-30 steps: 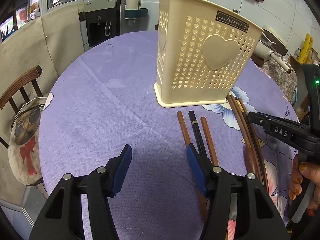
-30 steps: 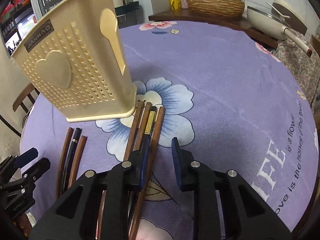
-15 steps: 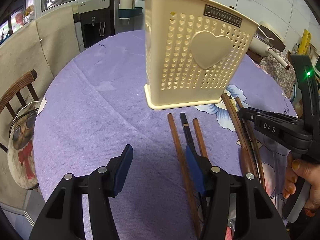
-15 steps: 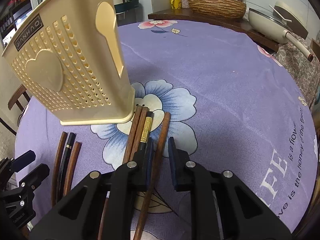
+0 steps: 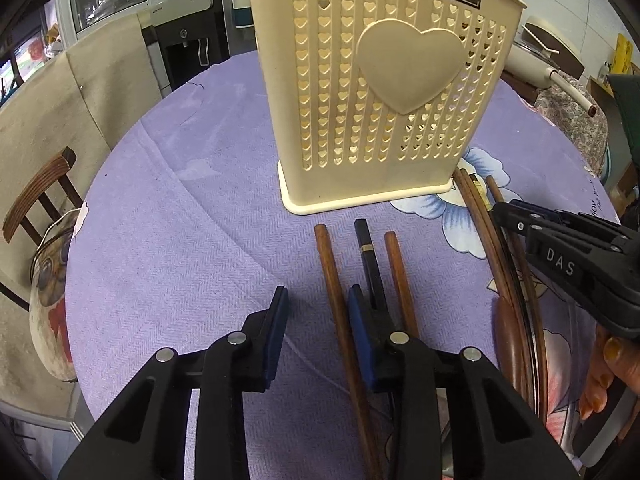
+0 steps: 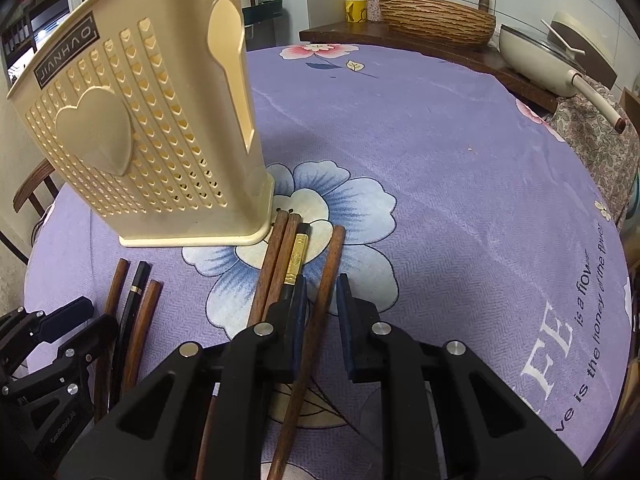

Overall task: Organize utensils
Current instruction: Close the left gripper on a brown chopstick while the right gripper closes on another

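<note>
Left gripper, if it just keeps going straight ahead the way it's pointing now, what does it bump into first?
Most likely the cream utensil holder, near its base: it stands directly ahead of the open left gripper. The leftmost brown chopstick lies just inside the right-hand finger's path and might be brushed first; height above the tablecloth is unclear.

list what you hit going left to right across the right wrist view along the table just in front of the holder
left gripper → set of three chopsticks → pair of brown chopsticks → black chopstick with gold band → single brown chopstick, between the right gripper's pads → bare purple tablecloth
</note>
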{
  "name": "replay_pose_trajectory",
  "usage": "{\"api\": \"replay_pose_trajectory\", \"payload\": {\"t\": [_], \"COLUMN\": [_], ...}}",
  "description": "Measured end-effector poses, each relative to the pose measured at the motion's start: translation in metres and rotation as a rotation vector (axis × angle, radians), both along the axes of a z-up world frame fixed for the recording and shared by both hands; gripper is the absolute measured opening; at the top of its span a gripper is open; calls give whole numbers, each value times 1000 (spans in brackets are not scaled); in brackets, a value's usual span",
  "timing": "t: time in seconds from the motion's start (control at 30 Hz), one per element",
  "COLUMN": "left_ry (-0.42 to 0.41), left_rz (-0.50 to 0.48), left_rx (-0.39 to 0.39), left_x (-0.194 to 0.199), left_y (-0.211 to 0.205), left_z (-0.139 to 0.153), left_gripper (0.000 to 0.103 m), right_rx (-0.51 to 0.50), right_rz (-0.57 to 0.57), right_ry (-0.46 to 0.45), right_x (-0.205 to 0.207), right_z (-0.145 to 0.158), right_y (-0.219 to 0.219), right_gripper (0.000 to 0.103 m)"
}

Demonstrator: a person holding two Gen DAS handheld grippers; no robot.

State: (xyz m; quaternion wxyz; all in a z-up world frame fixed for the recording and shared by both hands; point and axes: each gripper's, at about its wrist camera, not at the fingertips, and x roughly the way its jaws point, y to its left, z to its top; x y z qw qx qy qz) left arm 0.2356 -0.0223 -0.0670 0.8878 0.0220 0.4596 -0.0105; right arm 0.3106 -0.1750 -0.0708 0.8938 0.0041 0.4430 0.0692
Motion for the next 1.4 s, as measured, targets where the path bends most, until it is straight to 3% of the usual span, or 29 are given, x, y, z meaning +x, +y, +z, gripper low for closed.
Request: {"api": "replay_pose_trajectory", "payload": {"t": [0.4, 0.73, 1.4], "left_ry": [3, 5, -4], "left_rz": [-20, -44, -50], "left_rx": [11, 22, -7], "left_x": [6, 5, 8], "left_y": [-1, -14, -6], "left_z": [1, 1, 0], "left_gripper": [29, 10, 9], "right_rx": [-51, -53, -52], "right_rz": [1, 14, 21], "right_ry": [-16, -20, -24], "right_x": [-5, -11, -9], "right_z": [1, 2, 3], "right_y": [10, 18, 17], "right_gripper": [15, 10, 10]}}
